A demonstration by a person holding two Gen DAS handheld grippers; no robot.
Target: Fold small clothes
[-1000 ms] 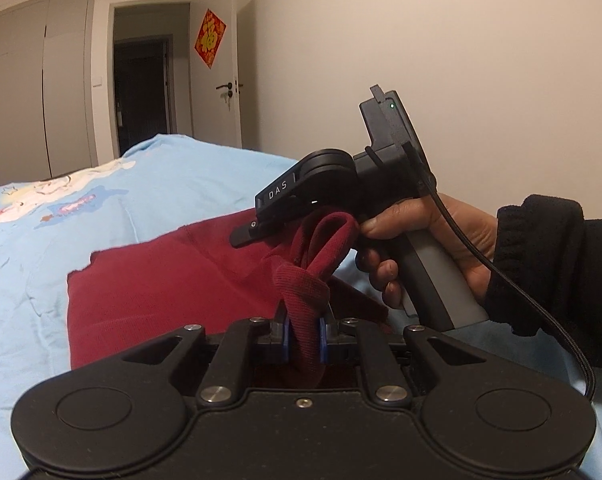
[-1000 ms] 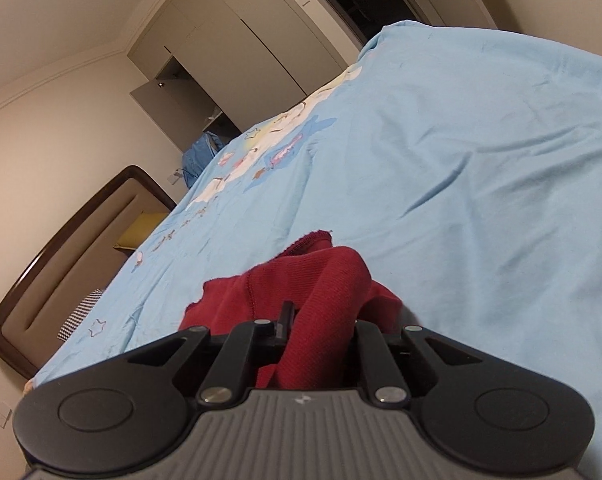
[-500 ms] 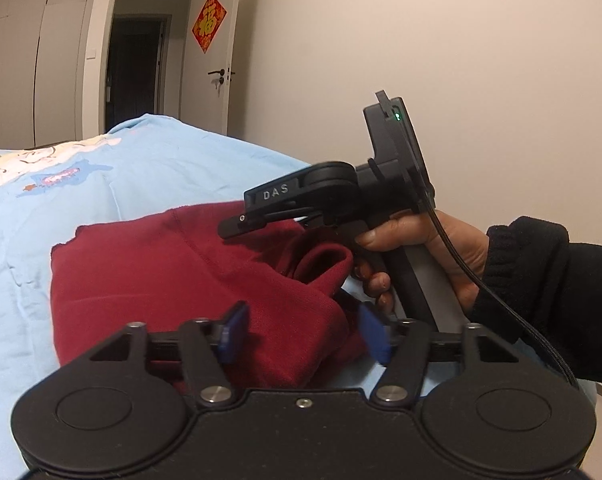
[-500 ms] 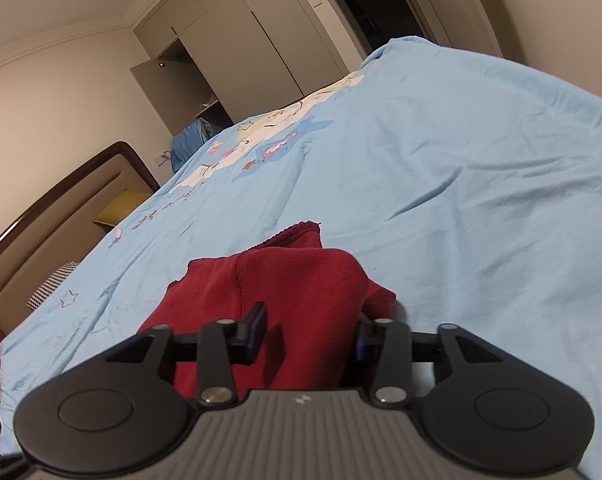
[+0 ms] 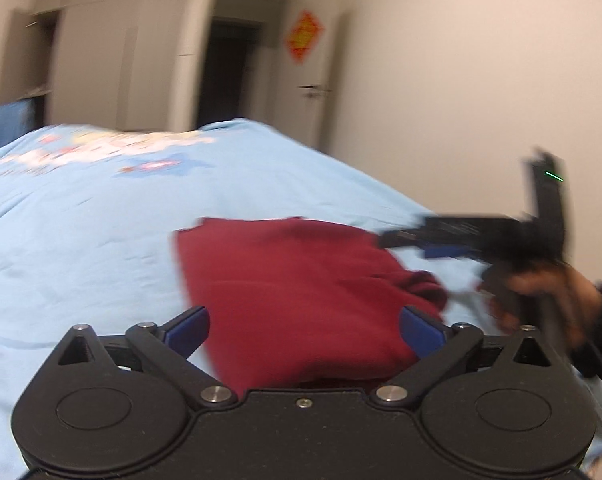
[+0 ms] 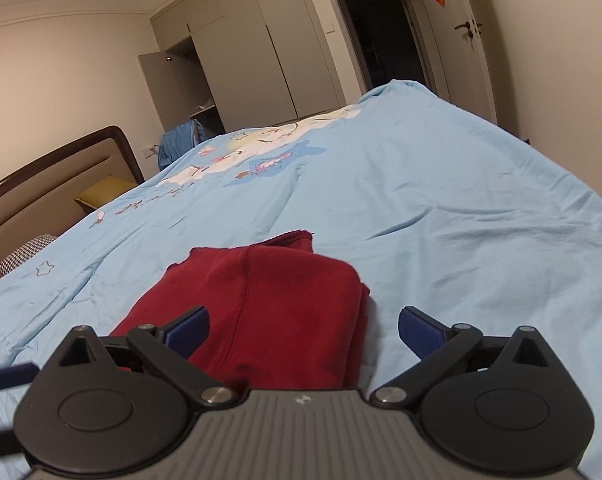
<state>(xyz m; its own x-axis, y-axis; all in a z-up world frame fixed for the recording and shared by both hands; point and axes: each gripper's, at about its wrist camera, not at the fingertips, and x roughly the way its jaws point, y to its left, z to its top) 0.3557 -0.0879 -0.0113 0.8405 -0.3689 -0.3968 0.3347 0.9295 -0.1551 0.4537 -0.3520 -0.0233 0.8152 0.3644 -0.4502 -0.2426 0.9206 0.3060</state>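
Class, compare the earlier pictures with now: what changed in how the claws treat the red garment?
Both claws, left claw and right claw, let go of the dark red knit garment, opening wide and drawing back. It dropped flat, folded. The light blue bedsheet stayed put.

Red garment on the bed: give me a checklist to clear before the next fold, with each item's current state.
1. Left gripper released: ok, jaws wide open, nothing pinched.
2. Right gripper released: ok, jaws open, cloth lies below and between them, not clamped.
3. Red garment resting on the blue bedsheet: ok, folded over, seam on top.
4. Fold edges aligned: not ok, a lower layer sticks out at the far edge.
5. Bunched cuff or sleeve at the right side in the left wrist view: cannot tell, that picture is blurred.
6. Free sheet around the garment: ok.
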